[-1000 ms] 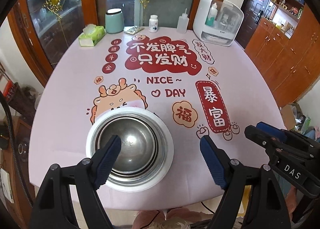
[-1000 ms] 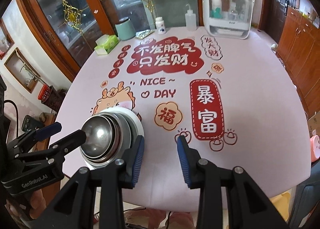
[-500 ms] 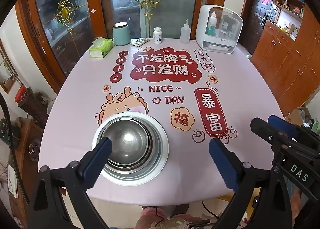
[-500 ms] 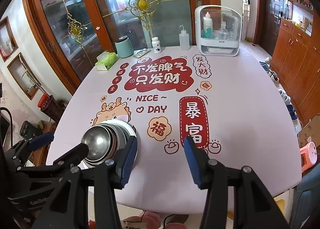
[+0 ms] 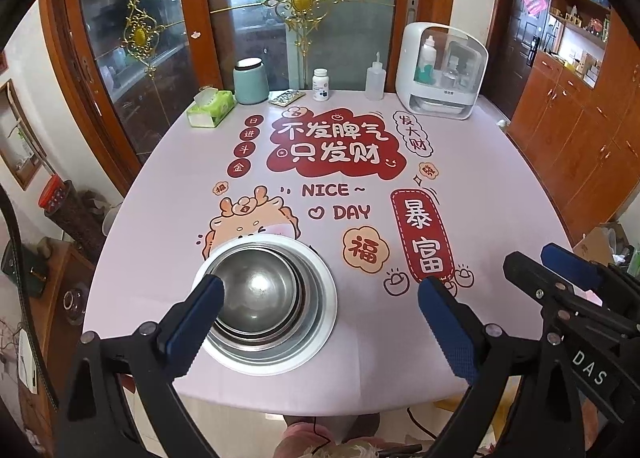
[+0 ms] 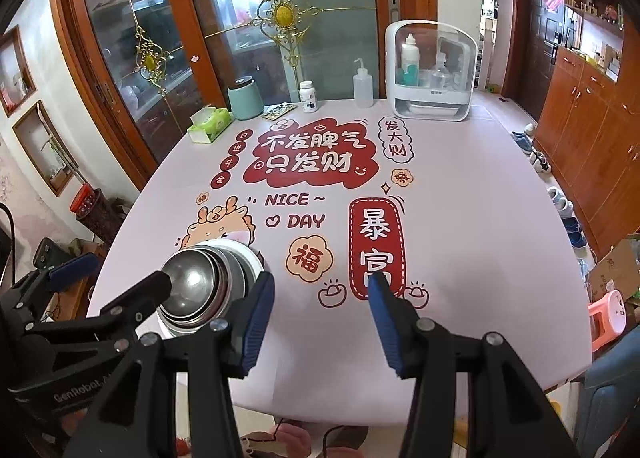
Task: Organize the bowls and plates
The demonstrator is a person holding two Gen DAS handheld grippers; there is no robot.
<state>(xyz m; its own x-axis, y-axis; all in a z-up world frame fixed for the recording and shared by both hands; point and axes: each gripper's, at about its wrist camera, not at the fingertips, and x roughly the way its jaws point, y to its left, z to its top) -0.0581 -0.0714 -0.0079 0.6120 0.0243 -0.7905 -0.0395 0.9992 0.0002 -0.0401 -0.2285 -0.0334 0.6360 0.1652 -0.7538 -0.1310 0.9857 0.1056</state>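
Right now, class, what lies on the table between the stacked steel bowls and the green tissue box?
Only printed tablecloth: between the steel bowls and the tissue box nothing stands, just the dragon cartoon, seen in both wrist views.

Left tool [image 5: 320, 322]: black frame, two blue-padded fingers [image 5: 196, 314] spread wide apart, nothing held between them. Occupied the lower part of its own wrist view, pointing forward and downward; also appeared at the lower left of the right wrist view.

Right tool [image 6: 320, 318]: black frame, blue-padded fingers [image 6: 382, 318] parted, gap narrower than the left tool's, nothing gripped. Filled the lower centre of its own view; seen at the right edge of the left wrist view.
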